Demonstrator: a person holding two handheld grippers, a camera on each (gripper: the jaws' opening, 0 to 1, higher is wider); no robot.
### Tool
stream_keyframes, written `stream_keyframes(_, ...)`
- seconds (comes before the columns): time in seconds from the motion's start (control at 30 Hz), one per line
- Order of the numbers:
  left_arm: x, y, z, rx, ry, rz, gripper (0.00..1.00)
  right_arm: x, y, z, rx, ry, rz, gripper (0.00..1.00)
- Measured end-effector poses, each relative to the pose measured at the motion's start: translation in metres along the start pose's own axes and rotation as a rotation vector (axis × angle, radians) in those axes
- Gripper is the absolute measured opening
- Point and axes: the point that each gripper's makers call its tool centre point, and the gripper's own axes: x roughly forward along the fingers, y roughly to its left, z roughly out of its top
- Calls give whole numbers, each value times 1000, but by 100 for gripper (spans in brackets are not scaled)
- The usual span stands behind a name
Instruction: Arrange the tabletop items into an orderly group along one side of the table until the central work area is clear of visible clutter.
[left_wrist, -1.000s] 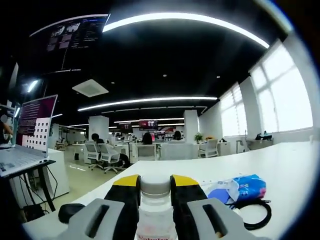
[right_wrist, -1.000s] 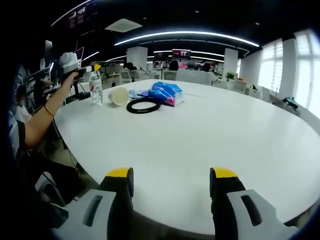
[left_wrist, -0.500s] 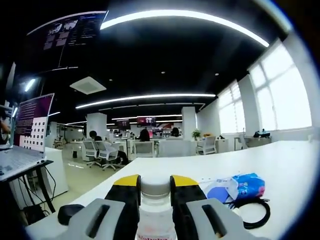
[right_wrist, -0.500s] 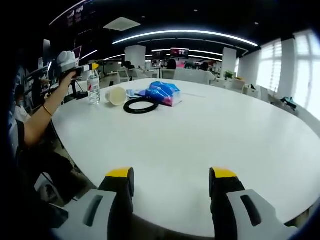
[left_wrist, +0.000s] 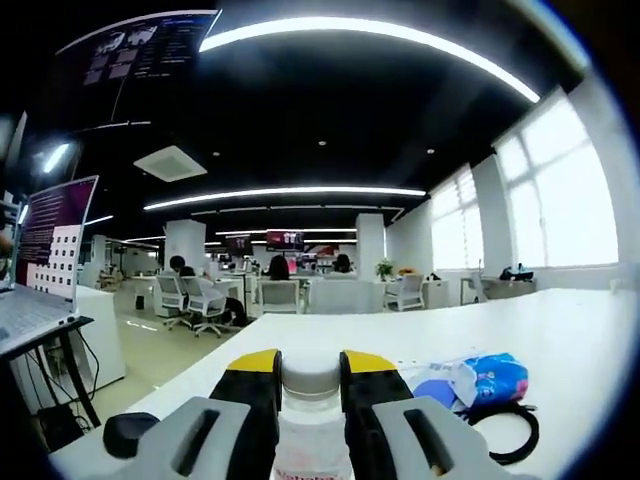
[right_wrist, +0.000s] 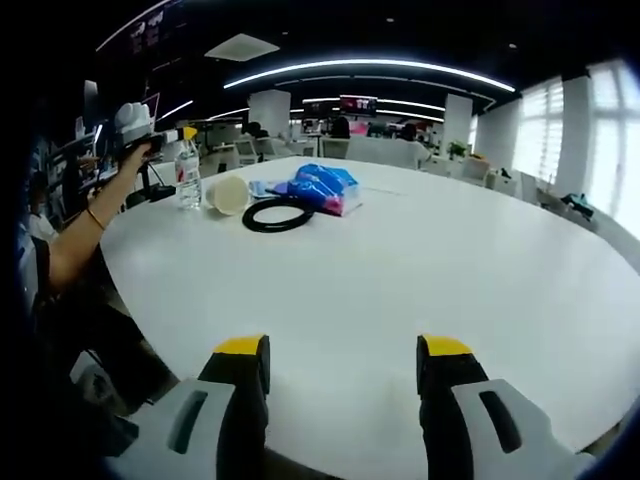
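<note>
Left tool (left_wrist: 311, 372): its two yellow-tipped jaws are clamped on the neck of the bottle (left_wrist: 311, 440), just under the white cap. In the right gripper view this tool (right_wrist: 185, 134) is seen far off at the table edge, held by a hand (right_wrist: 140, 150), gripping the top of the bottle (right_wrist: 188, 178).
Right tool (right_wrist: 340, 362): jaws wide apart, nothing between them, above the near edge of the table (right_wrist: 420, 270).
Bottle: clear plastic with a label, upright, standing on the table near its far left edge in the right gripper view.
Cup (right_wrist: 227, 194): pale, lying on its side with the mouth toward the camera, just beside the bottle.
Ring (right_wrist: 273, 215): black loop, flat on the table, just in front of the cup and the pack. In the left gripper view it (left_wrist: 505, 434) lies to the right of the tool.
Pack (right_wrist: 322, 189): blue soft package, behind the ring and touching it or nearly so; seen also in the left gripper view (left_wrist: 490, 377).
Black thing (left_wrist: 130, 432): small dark rounded thing near the table edge, left of the left tool; I cannot tell what it is.
Table centre: bare white surface between the right tool and the group.
</note>
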Motion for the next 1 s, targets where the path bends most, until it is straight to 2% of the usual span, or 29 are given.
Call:
stream_keyframes(0.23,14,4,8,5,-1,6,20,2,-8,5,6,-12,-9,56)
stream_keyframes(0.47,33,6,1,-5,27,5,20,6,-15,6,8,2,-26,56)
stream_keyframes(0.7,49,11,3,-10,29,11,19,8,-21,12,7,-4,-48,55)
stream_keyframes(0.83,51,10,6,27,23,15,19,9,-23,13,18,-8,-55,55)
stream_keyframes(1.0,53,13,7,-17,20,10,19,12,-20,12,13,-2,-47,55)
